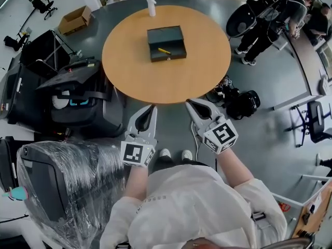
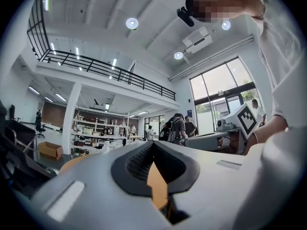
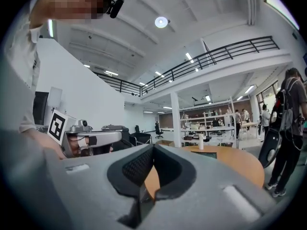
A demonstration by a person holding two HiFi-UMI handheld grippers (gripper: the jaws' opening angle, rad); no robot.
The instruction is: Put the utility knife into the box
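A dark box (image 1: pixel 166 37) sits in the middle of the round wooden table (image 1: pixel 129 61). A yellow utility knife (image 1: pixel 164 51) lies in its open front part. Both grippers hover off the table's near edge, in front of the person's body. My left gripper (image 1: pixel 152 108) has its jaws together with nothing between them, and the left gripper view shows its tips (image 2: pixel 153 143) meeting. My right gripper (image 1: pixel 190 104) is shut and empty too, its tips (image 3: pixel 153 146) touching. The right gripper view shows the table (image 3: pixel 240 164) and the box (image 3: pixel 210 154) far ahead.
A white bottle (image 1: pixel 151 6) stands at the table's far edge. Black cases (image 1: pixel 78 95) and plastic-wrapped equipment (image 1: pixel 62 185) crowd the left. Dark bags (image 1: pixel 239 101) lie on the floor to the right of the table. People (image 1: pixel 275 14) stand at the upper right. A cardboard box (image 1: pixel 75 18) sits far left.
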